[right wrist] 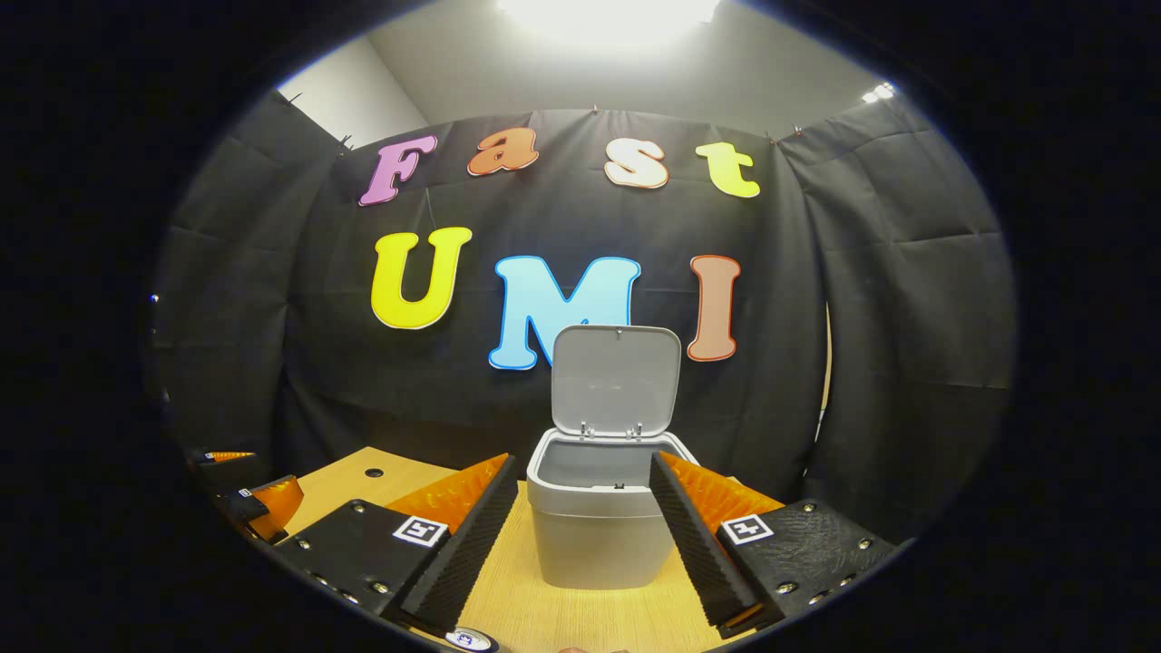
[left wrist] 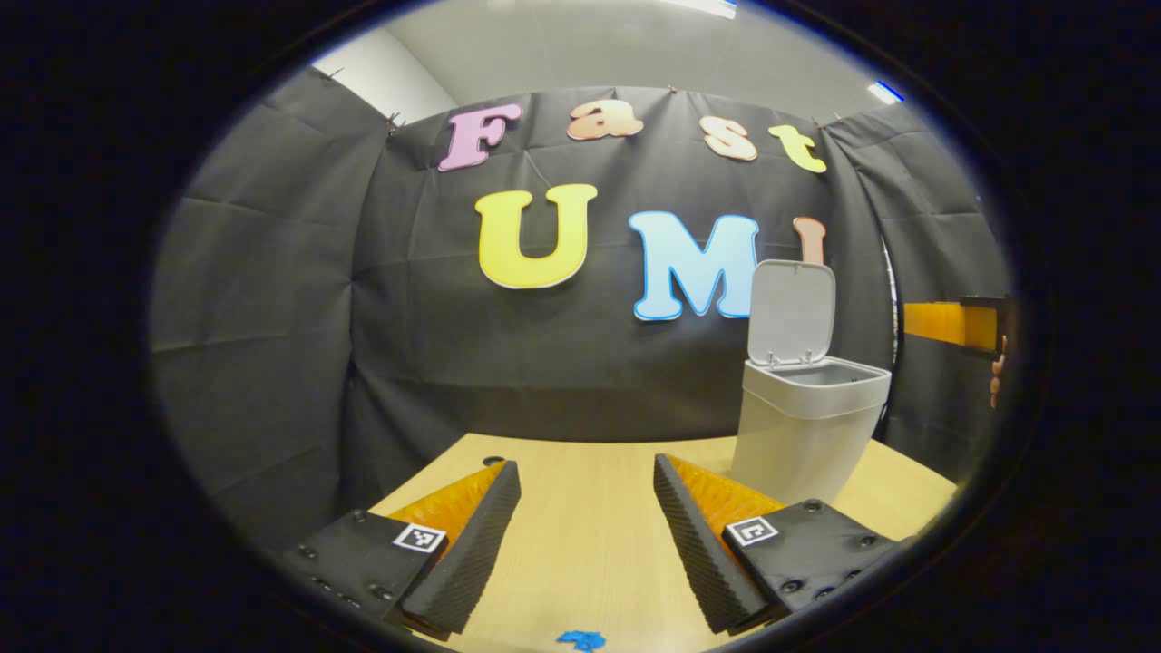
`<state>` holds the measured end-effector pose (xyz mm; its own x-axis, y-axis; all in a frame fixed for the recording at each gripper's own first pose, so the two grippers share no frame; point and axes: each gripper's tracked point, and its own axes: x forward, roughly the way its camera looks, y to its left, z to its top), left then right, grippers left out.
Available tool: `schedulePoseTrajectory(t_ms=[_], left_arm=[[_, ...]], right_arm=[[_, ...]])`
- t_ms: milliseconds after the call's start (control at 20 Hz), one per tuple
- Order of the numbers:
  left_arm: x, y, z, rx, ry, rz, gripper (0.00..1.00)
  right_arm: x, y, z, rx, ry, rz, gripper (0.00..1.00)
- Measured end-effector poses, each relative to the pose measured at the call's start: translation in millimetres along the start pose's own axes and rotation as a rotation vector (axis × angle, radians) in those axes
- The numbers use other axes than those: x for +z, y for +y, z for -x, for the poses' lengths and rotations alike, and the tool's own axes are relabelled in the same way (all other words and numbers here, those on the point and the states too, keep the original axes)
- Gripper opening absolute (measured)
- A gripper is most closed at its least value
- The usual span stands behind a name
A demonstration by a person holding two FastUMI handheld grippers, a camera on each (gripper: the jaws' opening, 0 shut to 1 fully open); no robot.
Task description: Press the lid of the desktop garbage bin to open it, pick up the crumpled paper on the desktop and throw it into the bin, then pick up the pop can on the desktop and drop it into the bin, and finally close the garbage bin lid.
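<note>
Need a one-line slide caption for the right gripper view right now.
Right hand-held gripper, open, faces the bin on the table, lid raised upright.

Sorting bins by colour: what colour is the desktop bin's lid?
Light grey, like the bin; the lid shows best in the right gripper view.

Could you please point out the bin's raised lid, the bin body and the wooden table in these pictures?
lid (right wrist: 617, 381), right gripper view, middle of its inner face.
bin (right wrist: 594, 544), right gripper view, front wall.
table (left wrist: 590, 535), left gripper view, bare top between the fingers.
</note>
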<state>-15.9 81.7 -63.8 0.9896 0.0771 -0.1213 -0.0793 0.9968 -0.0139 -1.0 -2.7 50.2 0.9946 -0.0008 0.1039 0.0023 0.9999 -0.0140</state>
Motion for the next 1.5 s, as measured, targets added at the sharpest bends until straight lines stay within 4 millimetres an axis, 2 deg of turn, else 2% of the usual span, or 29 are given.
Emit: schedulePoseTrajectory(t_ms=[200,250,350,500,600,750,900,950,1000,1050,1100,1150,1250,1350,1400,1500], left_arm=[[-28.0,7.9,4.8,-0.017,0.036,-0.002,1.00],[-38.7,9.5,6.2,-0.022,0.051,-0.019,0.93],[-60.3,9.9,10.6,-0.038,0.077,-0.047,0.93],[-96.8,7.7,16.1,-0.071,0.134,-0.064,1.00],[-119.7,7.5,20.7,-0.091,0.164,-0.078,1.00],[-158.3,10.0,23.9,-0.114,0.216,-0.116,0.92],[-197.8,9.6,26.9,-0.136,0.282,-0.123,0.92],[-213.0,10.0,28.7,-0.134,0.317,-0.134,0.97],[-228.8,12.2,30.9,-0.132,0.347,-0.134,0.92],[-242.0,14.1,31.1,-0.130,0.379,-0.128,0.97],[-252.3,14.7,31.7,-0.130,0.409,-0.117,0.97],[-259.3,16.3,32.1,-0.124,0.426,-0.111,1.00],[-270.1,19.1,33.5,-0.112,0.459,-0.114,0.97],[-277.4,19.7,35.5,-0.109,0.481,-0.113,0.97],[-281.9,18.6,36.3,-0.112,0.495,-0.113,1.00],[-289.8,19.4,37.8,-0.103,0.514,-0.120,0.98]], right_arm=[[0.0,7.0,12.9,-0.013,-0.021,-0.002,0.94],[-1.6,8.6,16.8,-0.018,-0.023,0.003,0.95],[-5.6,13.8,24.0,-0.023,-0.018,0.016,0.94],[-11.6,22.6,34.1,-0.021,0.003,0.014,0.94],[-14.8,25.9,39.8,-0.030,0.014,0.022,0.94],[-16.5,30.7,46.2,-0.046,0.022,0.048,0.94],[-16.9,39.4,45.6,-0.042,0.027,0.041,0.95],[-18.2,42.7,44.1,-0.033,0.035,0.038,0.95],[-19.1,45.9,42.6,-0.023,0.043,0.040,0.94],[-18.6,48.8,42.2,-0.013,0.046,0.044,0.95],[-16.0,50.5,42.2,-0.006,0.041,0.051,0.95],[-14.9,52.0,40.9,0.001,0.039,0.057,0.95],[-16.9,54.0,38.5,0.014,0.039,0.066,0.95],[-21.9,55.3,37.9,0.027,0.053,0.066,0.95],[-22.8,54.2,37.3,0.029,0.058,0.066,0.95],[-23.1,49.1,37.2,0.027,0.060,0.066,0.95]])
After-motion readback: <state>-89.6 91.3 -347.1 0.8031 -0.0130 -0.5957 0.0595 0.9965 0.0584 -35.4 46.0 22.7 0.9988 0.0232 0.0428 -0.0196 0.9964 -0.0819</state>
